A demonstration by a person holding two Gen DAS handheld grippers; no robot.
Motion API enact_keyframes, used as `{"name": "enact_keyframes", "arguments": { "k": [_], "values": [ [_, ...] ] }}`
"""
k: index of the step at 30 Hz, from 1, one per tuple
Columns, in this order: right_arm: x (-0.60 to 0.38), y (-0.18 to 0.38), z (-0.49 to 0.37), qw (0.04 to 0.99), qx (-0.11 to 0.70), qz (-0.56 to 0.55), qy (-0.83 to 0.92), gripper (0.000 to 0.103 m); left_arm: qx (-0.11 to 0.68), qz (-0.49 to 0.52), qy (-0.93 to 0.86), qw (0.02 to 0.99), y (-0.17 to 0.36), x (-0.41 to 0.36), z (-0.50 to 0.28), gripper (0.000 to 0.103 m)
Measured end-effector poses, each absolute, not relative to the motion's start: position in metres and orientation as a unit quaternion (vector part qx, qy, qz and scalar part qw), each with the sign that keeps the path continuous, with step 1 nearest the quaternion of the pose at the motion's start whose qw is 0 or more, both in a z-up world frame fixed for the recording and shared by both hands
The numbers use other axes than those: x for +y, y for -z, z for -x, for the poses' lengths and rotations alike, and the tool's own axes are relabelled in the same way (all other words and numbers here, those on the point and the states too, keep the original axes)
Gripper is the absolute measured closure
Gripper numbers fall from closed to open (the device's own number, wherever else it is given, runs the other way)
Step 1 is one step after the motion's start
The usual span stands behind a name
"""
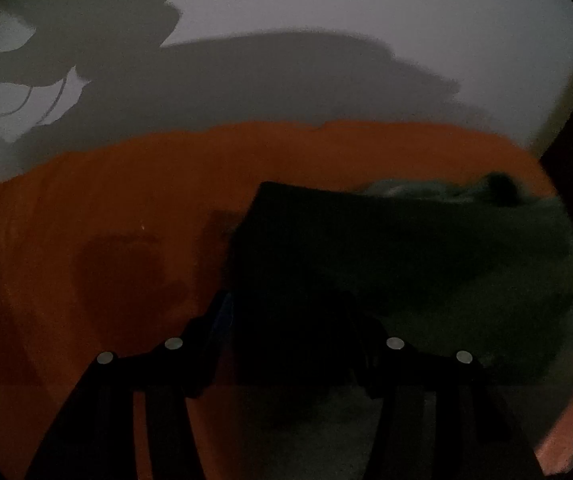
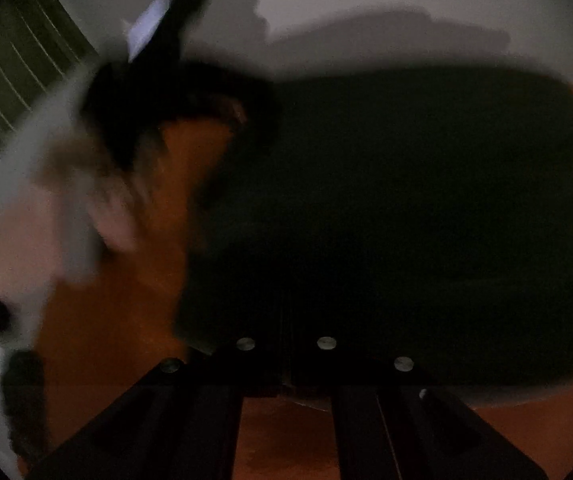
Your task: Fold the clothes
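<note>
**Left wrist view and right wrist view: dark garment on an orange surface, both grippers at its near edge**

Left wrist view: dim and grainy. A dark green, soft cloth garment [image 1: 426,256] lies on an orange fabric-covered surface [image 1: 86,208], whether a bed or a bench I cannot tell. It takes up the right half of the picture, with one squared corner toward the far left and a rumpled, paler bunch along its far edge. A pale grey wall [image 1: 326,8] with heavy shadows stands behind. The left hand-held gripper [image 1: 286,344] reaches in from below with its two black fingers set well apart, and dark cloth fills the gap between them. Whether the fingers are pinching that cloth is lost in the dark.

Right wrist view: blurred by motion. The same dark garment [image 2: 406,208] fills the middle and right, spread broad over the orange surface. The right hand-held gripper [image 2: 286,360] has its fingers drawn close together at the garment's near edge, and it appears to be clamped on the hem, though the blur leaves some doubt. At left, a smeared dark shape and a pale blur, probably the other tool and the person's arm [image 2: 26,240].

Handling, as a judgement: the garment looks light, limp and not slippery, so it will sag and drape wherever it is unsupported. Corners and hems are the sound places to hold it, one for each gripper, keeping the edge taut between them.
</note>
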State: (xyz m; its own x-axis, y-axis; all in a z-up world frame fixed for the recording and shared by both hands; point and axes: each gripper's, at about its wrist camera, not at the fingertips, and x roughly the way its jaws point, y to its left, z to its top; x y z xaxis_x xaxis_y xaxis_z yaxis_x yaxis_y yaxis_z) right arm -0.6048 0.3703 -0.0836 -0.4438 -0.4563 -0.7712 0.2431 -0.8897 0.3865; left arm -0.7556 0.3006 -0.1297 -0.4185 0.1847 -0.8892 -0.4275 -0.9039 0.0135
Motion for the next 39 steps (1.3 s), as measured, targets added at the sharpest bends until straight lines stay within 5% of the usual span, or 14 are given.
{"name": "enact_keyframes", "arguments": {
  "k": [5, 8, 11, 19, 28, 39],
  "values": [
    [0.38, 0.104, 0.591, 0.194, -0.157, -0.504, 0.827, 0.103, 0.126, 0.504, -0.847, 0.109, 0.13, 0.283, 0.794, 0.048],
    [0.362, 0.083, 0.597, 0.235, -0.173, -0.462, 0.838, 0.1, 0.06, 0.517, -0.843, 0.137, 0.124, 0.269, 0.811, 0.051],
    [0.328, 0.076, 0.607, 0.27, -0.188, -0.435, 0.838, 0.1, 0.084, 0.509, -0.835, 0.19, 0.114, 0.278, 0.796, 0.051],
    [0.279, 0.136, 0.613, 0.225, -0.142, -0.502, 0.823, 0.103, 0.134, 0.539, -0.81, 0.188, 0.13, 0.302, 0.807, 0.05],
    [0.269, 0.112, 0.62, 0.254, -0.132, -0.486, 0.825, 0.103, 0.122, 0.517, -0.819, 0.215, 0.115, 0.288, 0.787, 0.05],
    [0.334, 0.108, 0.611, 0.255, -0.152, -0.501, 0.813, 0.103, -0.033, 0.569, -0.784, 0.245, 0.155, 0.233, 0.732, 0.05]
  ]
}}
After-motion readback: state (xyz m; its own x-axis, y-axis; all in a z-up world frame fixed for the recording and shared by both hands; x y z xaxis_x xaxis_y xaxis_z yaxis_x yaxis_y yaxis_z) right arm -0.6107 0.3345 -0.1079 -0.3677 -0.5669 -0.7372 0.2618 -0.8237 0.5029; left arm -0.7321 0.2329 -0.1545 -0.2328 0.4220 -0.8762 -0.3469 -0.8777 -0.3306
